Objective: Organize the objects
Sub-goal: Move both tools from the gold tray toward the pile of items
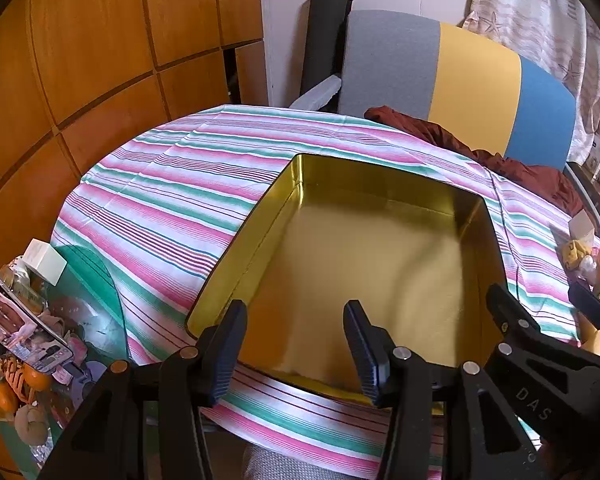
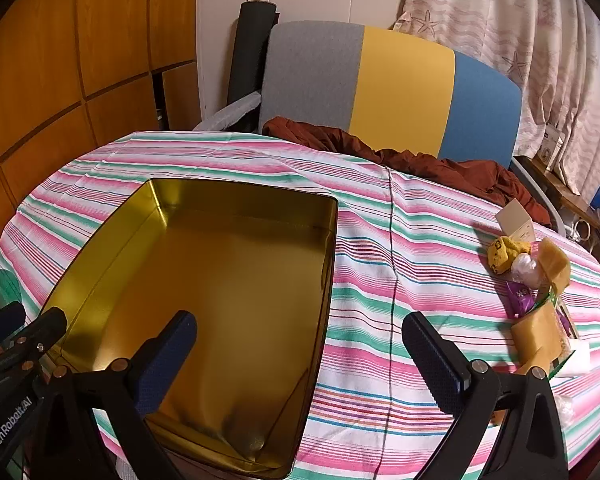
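Note:
An open gold tin box [image 1: 284, 216] lies empty on the striped tablecloth [image 1: 160, 184]; it also shows in the right wrist view [image 2: 148, 216]. My left gripper [image 1: 294, 344] is open and empty above the box's near edge. My right gripper [image 2: 300, 354] is open and empty, its left finger over the box and its right finger over the cloth. A pile of small items lies at the table's right: a yellow cloth lump [image 2: 506, 254], a clear plastic wad [image 2: 526, 270], a purple packet [image 2: 520, 294], tan paper bags [image 2: 540, 336] and a white carton [image 2: 516, 220].
A grey, yellow and blue chair back [image 2: 400, 92] stands behind the table with a dark red cloth [image 2: 420, 160] over the seat. At the left, a glass table [image 1: 96, 292] holds a phone [image 1: 20, 320], a white box [image 1: 44, 260] and oranges [image 1: 20, 384]. Wooden panels [image 1: 80, 60] line the left.

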